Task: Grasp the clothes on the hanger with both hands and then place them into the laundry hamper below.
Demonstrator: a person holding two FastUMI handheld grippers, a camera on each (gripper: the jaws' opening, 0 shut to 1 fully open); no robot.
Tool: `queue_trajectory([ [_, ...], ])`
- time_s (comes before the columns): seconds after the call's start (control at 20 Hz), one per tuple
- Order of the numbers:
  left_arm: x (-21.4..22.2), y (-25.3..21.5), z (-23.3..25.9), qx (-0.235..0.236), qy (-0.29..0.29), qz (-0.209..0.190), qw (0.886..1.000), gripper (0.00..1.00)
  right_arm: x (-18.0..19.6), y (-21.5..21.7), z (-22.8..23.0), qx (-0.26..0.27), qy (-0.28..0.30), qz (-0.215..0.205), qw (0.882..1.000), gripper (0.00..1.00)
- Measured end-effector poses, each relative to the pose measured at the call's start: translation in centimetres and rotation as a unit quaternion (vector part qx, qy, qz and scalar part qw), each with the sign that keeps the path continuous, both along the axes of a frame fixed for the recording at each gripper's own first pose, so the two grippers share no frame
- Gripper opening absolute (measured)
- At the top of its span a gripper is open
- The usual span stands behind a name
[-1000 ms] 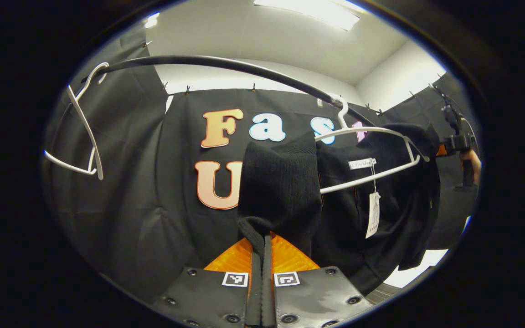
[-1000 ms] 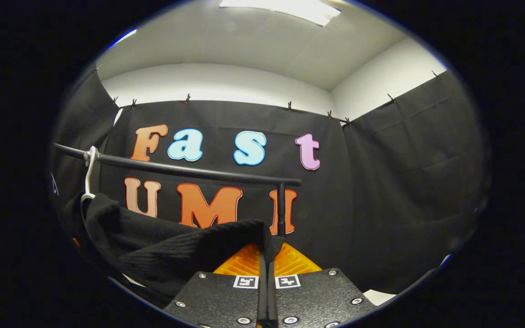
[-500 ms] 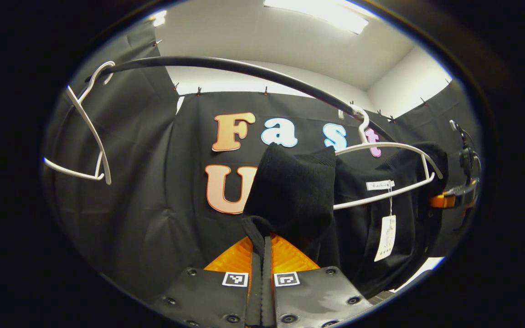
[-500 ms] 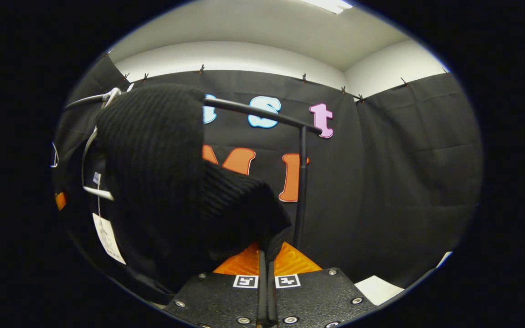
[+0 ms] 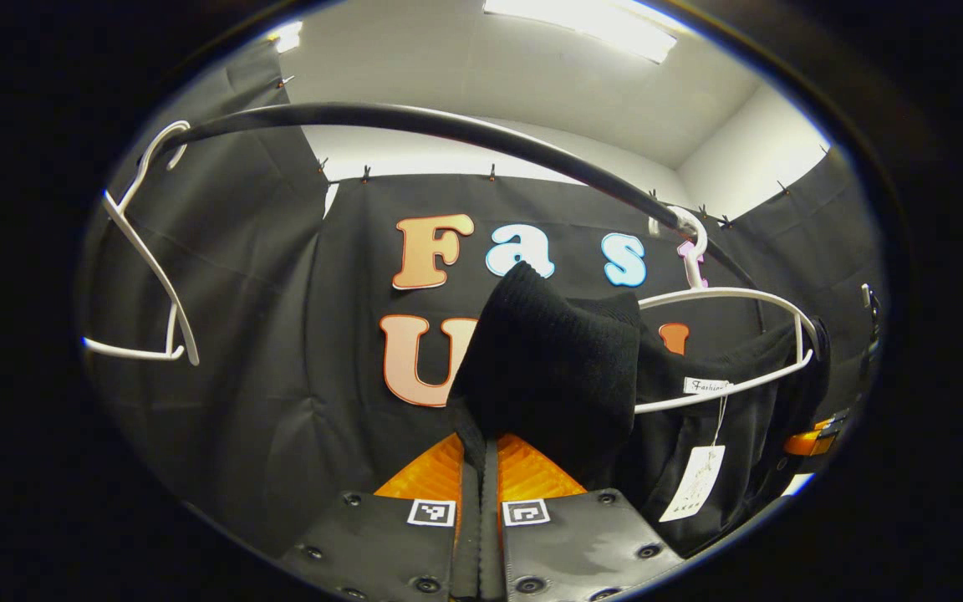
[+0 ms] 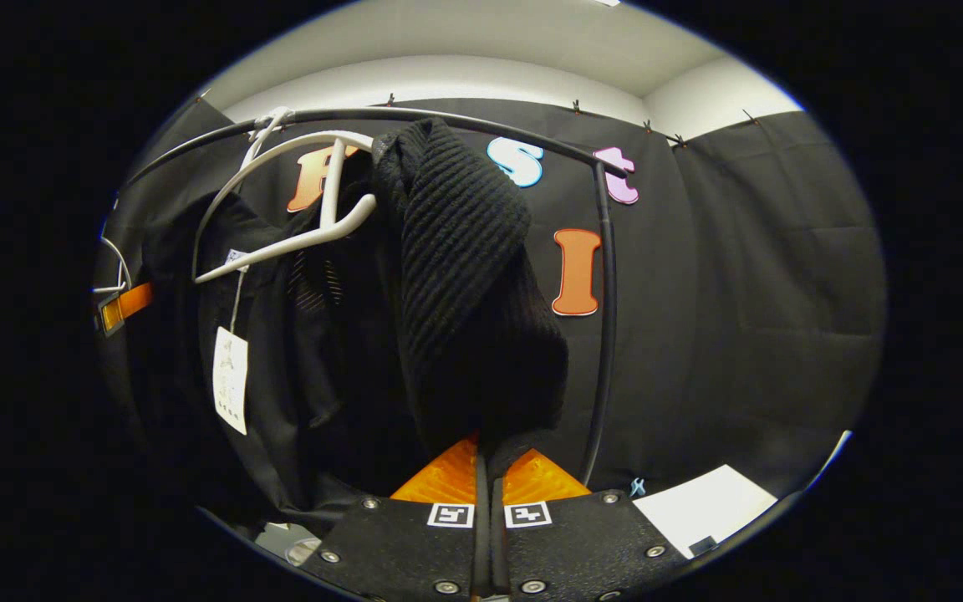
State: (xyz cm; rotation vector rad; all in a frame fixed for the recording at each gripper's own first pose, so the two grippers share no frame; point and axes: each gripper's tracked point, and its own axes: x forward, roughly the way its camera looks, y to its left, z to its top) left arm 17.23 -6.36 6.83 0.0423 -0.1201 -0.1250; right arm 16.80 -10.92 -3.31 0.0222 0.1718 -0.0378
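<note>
Evidently the grasping part is done and the lifting-off is only partway. Both shoulders of the black knit garment (image 5: 557, 368) are pulled off the arms of the white hanger (image 5: 724, 293), yet the body of it hangs around the hanger's lower bar, which itself hooks on the black rail (image 5: 415, 121). What remains is to free the cloth and lower it into the hamper, which I can't make out from here.

The left gripper (image 5: 481, 468) has its fingers clenched together with a fold of the knit pinched between them. The right gripper (image 6: 488, 468) is likewise closed tight on the other shoulder, fabric bunched at its tips. A paper tag (image 6: 231, 380) dangles from the collar, and a second bare hanger (image 5: 143, 267) sits further along the rail.
</note>
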Motion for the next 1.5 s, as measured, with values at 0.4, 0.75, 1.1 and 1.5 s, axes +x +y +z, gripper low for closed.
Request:
queue_trajectory([
  [0.4, -0.5, -0.6, 0.9, 0.001, -0.001, -0.010, 1.000, 0.07, 2.1, 0.2, -3.8, 0.056, 0.032, -0.004, 0.998, 0.00],
  [0.75, 0.2, -0.7, 0.2, 0.008, 0.011, -0.023, 1.000, 0.07, 2.3, -6.4, 7.6, 0.123, -0.074, -0.061, 0.988, 0.00],
  [1.1, 0.3, -2.1, 0.0, -0.010, 0.008, -0.038, 0.999, 0.07, 3.3, -12.5, 13.8, 0.034, -0.109, -0.104, 0.988, 0.07],
  [1.5, 1.9, -1.2, 1.5, -0.007, -0.003, -0.022, 1.000, 0.07, 3.3, -2.7, 5.5, -0.029, -0.040, -0.014, 0.999, 0.00],
])
